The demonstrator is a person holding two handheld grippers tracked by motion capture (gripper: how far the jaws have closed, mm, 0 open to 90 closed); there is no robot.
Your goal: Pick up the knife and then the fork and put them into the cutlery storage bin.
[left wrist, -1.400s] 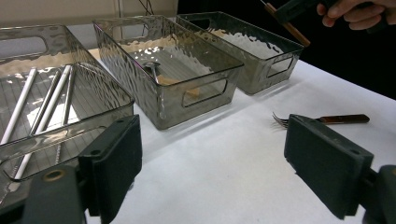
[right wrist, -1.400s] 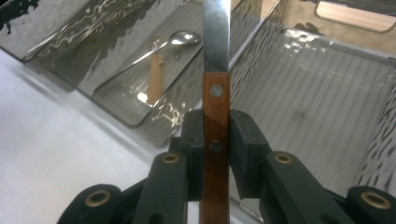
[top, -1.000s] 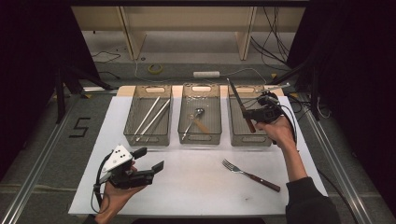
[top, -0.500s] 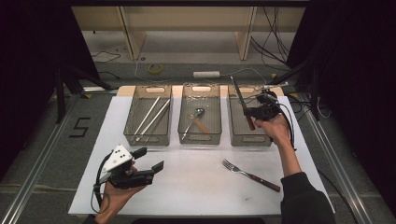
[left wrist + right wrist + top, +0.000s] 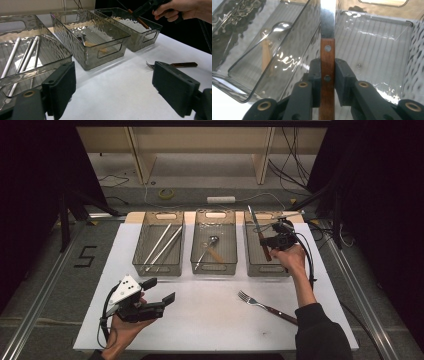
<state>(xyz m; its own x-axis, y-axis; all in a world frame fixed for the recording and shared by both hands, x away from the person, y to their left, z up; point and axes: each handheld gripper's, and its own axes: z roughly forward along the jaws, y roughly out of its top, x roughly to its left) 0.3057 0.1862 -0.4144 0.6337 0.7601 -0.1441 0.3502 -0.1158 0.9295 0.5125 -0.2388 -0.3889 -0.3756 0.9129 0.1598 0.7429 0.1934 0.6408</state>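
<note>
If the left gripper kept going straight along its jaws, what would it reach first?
Probably the middle bin, near its front right corner. The open left gripper has bare white table ahead before that. The fork lies right of that line, though depth is uncertain.

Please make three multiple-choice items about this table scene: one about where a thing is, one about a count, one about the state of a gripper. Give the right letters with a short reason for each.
1. Where does the fork lie?
A. in the left bin
B. on the white table sheet, in front of the right bin
C. in the middle bin

2. How many clear bins stand in the row?
A. two
B. three
C. four

3. In what state is the right gripper?
A. open and empty
B. shut on a spoon
C. shut on the knife

Answers: 1 B, the fork rests on the white table sheet near the right bin. 2 B, the left bin, the middle bin and the right bin. 3 C, its fingers press the wooden handle of the knife.
</note>
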